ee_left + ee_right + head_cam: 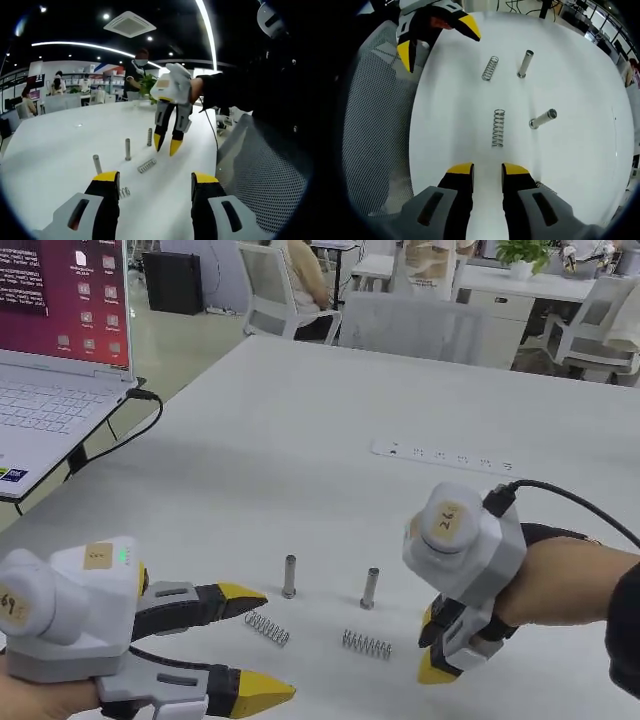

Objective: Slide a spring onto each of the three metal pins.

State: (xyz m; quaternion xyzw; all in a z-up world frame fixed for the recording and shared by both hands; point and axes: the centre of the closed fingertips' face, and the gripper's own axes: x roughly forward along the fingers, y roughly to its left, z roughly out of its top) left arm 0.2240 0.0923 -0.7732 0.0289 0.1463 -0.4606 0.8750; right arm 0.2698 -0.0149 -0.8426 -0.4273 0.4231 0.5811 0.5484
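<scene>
Far left corner of the white desk (300, 420): open laptop (60, 360), black cable (145, 396) plugged in its side.

Near left corner: left gripper (276, 645), above the desk, yellow tips toward the right, jaws wide apart. Holds nothing. Shows the same wide gap in the left gripper view.

Just in front of its tips: first spring (267, 628), flat on the desk, free, close to the near edge. Slightly further from that edge and a little to the right: first pin (289, 577), upright, bare. Then second spring (366, 644), also flat near the near edge, and behind it second pin (369, 588), upright and bare as well. Both springs near their pins but not touching them.

Right of the second spring: right gripper (430, 645), in a hand (565, 585), tips down, low over the desk. Jaws narrow, only a small gap between the tips, nothing inside. Looks straight along the second spring in the right gripper view. Just beside one jaw there, a thin coil, perhaps a third spring (546, 187), mostly hidden; cannot tell more.

Third pin (149, 136): upright and bare in the left gripper view, last of the row, just behind the right gripper's tips.

Toward the far edge, right of the middle: white power strip (445, 455), flat, well apart from the pins.
</scene>
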